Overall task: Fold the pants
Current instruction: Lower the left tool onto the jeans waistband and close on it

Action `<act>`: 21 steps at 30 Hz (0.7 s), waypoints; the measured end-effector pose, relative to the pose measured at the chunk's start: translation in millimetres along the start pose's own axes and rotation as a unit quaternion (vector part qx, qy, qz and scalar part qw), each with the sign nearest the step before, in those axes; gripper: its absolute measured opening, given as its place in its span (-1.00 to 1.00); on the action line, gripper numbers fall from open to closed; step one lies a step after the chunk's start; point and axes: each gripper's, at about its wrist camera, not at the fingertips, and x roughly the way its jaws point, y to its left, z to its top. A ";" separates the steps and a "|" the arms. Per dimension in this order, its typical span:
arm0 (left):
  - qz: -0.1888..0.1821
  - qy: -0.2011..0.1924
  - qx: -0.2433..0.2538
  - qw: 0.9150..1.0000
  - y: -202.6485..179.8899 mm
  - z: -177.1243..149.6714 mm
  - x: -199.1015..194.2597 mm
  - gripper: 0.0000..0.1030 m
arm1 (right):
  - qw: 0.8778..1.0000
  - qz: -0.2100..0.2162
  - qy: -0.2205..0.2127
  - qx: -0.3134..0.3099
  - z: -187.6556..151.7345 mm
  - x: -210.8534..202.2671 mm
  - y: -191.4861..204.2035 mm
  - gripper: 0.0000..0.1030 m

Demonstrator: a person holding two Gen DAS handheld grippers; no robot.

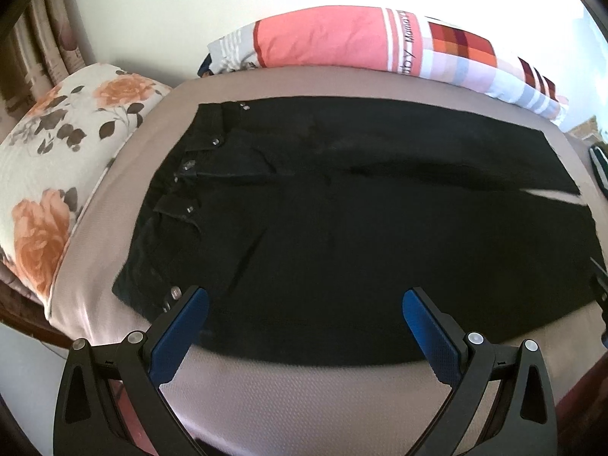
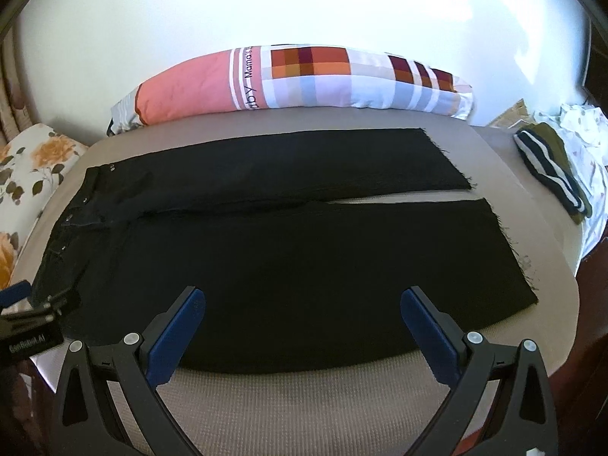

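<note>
Blue pads are lining both grippers, and both are hanging over the near edge of the pants with their jaws spread wide, gripping nothing. The left gripper (image 1: 305,304) is hovering at the near edge of the pants (image 1: 342,228) toward the waistband end, just beside the metal studs at the near corner. The right gripper (image 2: 303,302) is hovering over the near leg of the pants (image 2: 296,258), closer to the frayed hems.

Those black pants are lying flat and unfolded on the beige bedcover (image 2: 304,410), waistband to the left, the two legs running right with a thin slit of cover showing between them near the hems. Left of the pants a floral pillow (image 1: 57,159) is resting at the bed's edge. Right of the hems a small pile of clothes (image 2: 558,167) is sitting, a striped dark piece on top. Beyond the pants a long pink and checked pillow (image 2: 296,79) is lying against the white wall (image 2: 304,7).
</note>
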 end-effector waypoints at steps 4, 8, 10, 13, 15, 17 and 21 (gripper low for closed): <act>-0.002 -0.010 -0.018 1.000 26.6 29.0 11.3 0.97 | 1.000 0.022 -0.009 -0.012 13.6 11.7 5.1 0.99; -0.007 -0.018 -0.048 0.999 61.2 65.6 24.1 0.96 | 0.998 0.041 -0.006 -0.038 31.1 28.1 17.3 0.99; -0.012 -0.023 -0.066 0.997 82.1 85.8 32.2 0.96 | 0.997 0.065 0.007 -0.040 42.0 39.7 22.2 0.99; -0.021 -0.026 -0.092 0.995 120.9 119.3 51.2 0.91 | 0.995 0.092 0.021 -0.032 57.5 56.1 27.5 0.99; -0.040 -0.024 -0.105 0.993 138.7 134.5 63.2 0.79 | 0.994 0.106 0.023 -0.024 66.0 65.5 30.1 0.99; -0.064 -0.008 -0.128 0.990 162.4 153.1 82.2 0.60 | 0.993 0.110 0.027 -0.015 73.6 74.1 32.5 0.99; -0.126 0.010 -0.158 0.979 196.2 179.7 119.2 0.35 | 0.994 0.103 0.038 -0.006 87.3 95.7 39.6 0.99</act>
